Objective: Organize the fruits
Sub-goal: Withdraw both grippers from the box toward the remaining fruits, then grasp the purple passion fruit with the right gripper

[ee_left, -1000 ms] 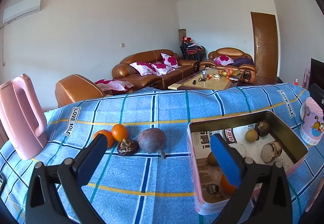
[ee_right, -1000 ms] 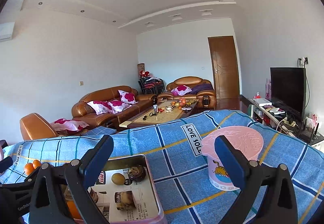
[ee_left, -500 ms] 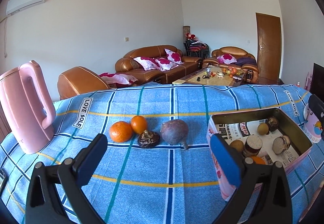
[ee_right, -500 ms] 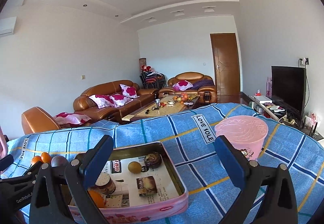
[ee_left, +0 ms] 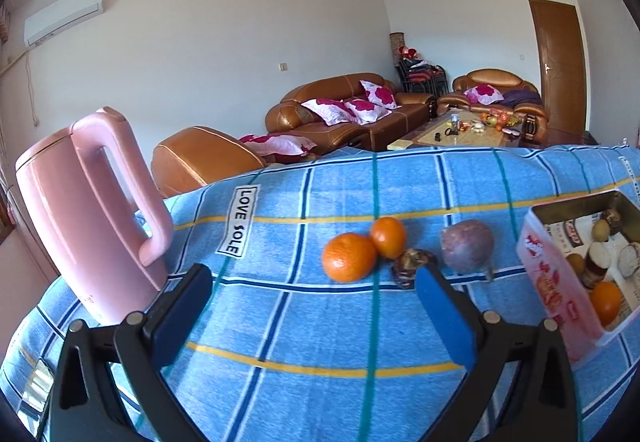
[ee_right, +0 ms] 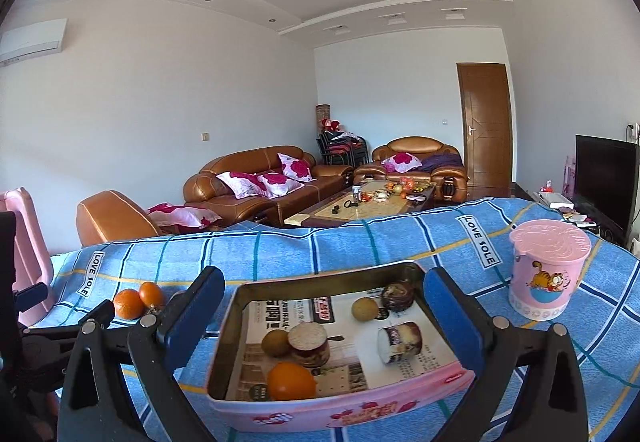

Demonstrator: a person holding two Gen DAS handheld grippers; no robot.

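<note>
Two oranges [ee_left: 349, 256] [ee_left: 387, 237], a dark mangosteen [ee_left: 412, 262] and a purple passion fruit [ee_left: 466, 245] lie in a row on the blue checked cloth. My left gripper [ee_left: 314, 302] is open and empty, just short of them. A pink tin box [ee_right: 340, 408] lined with newspaper holds an orange [ee_right: 291, 381], several small brown fruits and cut mangosteens. My right gripper [ee_right: 322, 304] is open and empty, its fingers on either side of the box. The box also shows at the right of the left wrist view [ee_left: 548, 282].
A pink kettle [ee_left: 88, 214] stands at the table's left. A pink lidded cartoon cup [ee_right: 548, 268] stands right of the box. The left gripper's frame [ee_right: 52, 342] shows at the left of the right wrist view. Sofas and a coffee table lie beyond.
The left gripper has swung left, from over the box to in front of the loose fruits. The right gripper has moved down and left, so the box now sits between its fingers.
</note>
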